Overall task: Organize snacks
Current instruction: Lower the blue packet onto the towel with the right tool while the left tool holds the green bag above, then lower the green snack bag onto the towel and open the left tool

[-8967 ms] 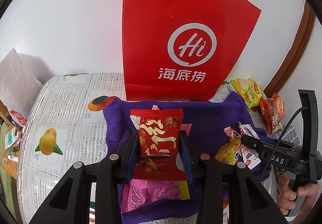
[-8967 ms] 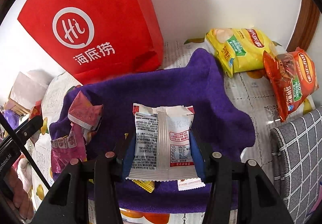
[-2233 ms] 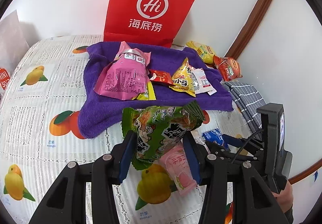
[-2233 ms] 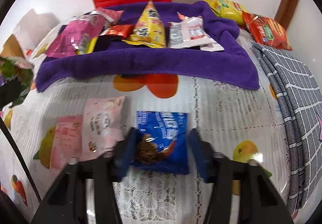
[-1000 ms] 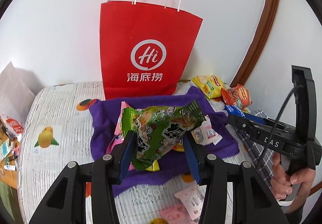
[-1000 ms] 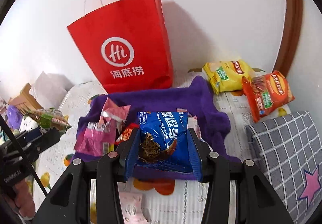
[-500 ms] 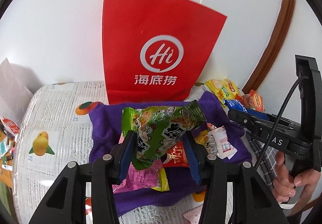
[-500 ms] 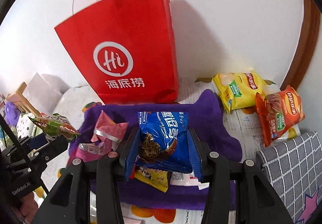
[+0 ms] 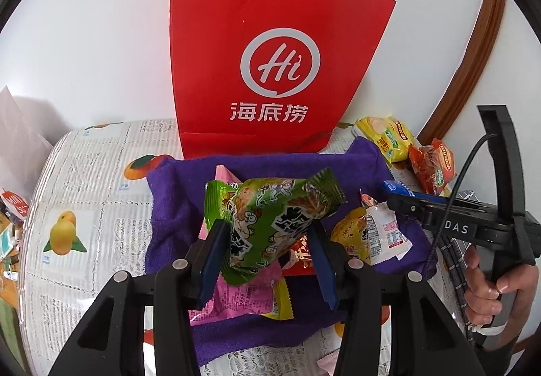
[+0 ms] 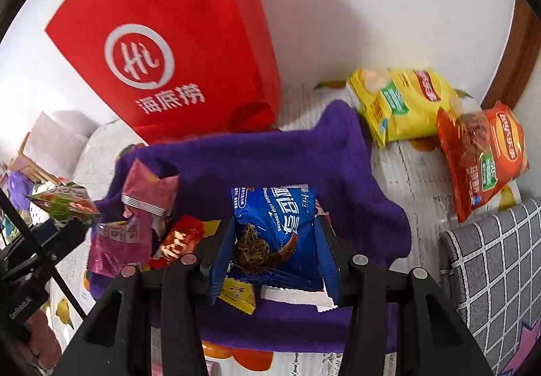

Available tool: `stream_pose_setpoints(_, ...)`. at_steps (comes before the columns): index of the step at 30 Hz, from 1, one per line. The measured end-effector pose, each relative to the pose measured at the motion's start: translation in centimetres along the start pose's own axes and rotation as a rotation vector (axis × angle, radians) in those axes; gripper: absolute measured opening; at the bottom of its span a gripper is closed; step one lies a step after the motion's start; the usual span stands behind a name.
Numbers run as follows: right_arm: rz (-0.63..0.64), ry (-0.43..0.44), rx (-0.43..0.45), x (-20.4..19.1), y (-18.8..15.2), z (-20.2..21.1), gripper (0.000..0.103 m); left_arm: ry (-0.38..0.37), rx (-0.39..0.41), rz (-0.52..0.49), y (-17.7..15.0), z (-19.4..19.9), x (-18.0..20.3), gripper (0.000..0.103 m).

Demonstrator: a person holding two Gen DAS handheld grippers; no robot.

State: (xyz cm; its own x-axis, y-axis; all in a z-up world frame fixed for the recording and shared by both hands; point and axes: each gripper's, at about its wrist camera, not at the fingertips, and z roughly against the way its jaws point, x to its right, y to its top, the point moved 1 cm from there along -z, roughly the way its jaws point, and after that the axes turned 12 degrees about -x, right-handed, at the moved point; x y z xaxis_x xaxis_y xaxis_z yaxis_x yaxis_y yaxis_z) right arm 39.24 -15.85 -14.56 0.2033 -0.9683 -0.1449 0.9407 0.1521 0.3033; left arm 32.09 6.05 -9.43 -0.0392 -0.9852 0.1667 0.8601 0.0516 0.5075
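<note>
over the purple towel (image 9: 175,207), as the left wrist view shows it, the left gripper (image 9: 267,251) is clamped on a green snack packet (image 9: 270,224), its blue pads pressing both sides of the puffy bag, which hangs above a pink packet (image 9: 236,298) and a red packet (image 9: 299,257) already lying on the cloth. a yellow triangular packet (image 9: 351,234) and a white sachet (image 9: 385,234) lie to the right, and the red paper bag (image 9: 270,55) stands behind against the wall. to set the green packet down well, i judge it best lowered onto bare towel to the left of the pink one rather than on top of the pile, and let go only once its bottom edge rests on the cloth, since a puffed bag can roll. above the same towel (image 10: 304,146) in the right wrist view, the right gripper (image 10: 274,261) is closed on a blue cookie packet (image 10: 274,227), pinched at both edges, with a small yellow packet (image 10: 238,296) and a white sachet (image 10: 294,295) under it. the open purple patch behind and to the right looks like the better landing place, near the towel's edge but short of the yellow chip bag (image 10: 399,102) and orange chip bag (image 10: 480,156) on the tablecloth (image 10: 412,180). the two tools are close, so lowering one at a time seems wise.
</note>
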Motion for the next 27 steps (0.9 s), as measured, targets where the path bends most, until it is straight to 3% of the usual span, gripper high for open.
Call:
stream_pose_setpoints(10,0.034,-0.009,-0.068,-1.1,-0.1,-2.4,0.047,-0.005,-0.012,0.007,-0.1,-0.4,-0.2,0.046)
stream_pose_setpoints(27,0.030,-0.030,-0.079,-0.8,-0.1,-3.0,0.052,-0.006,-0.064,-0.026,-0.5,-2.0,1.0,0.046)
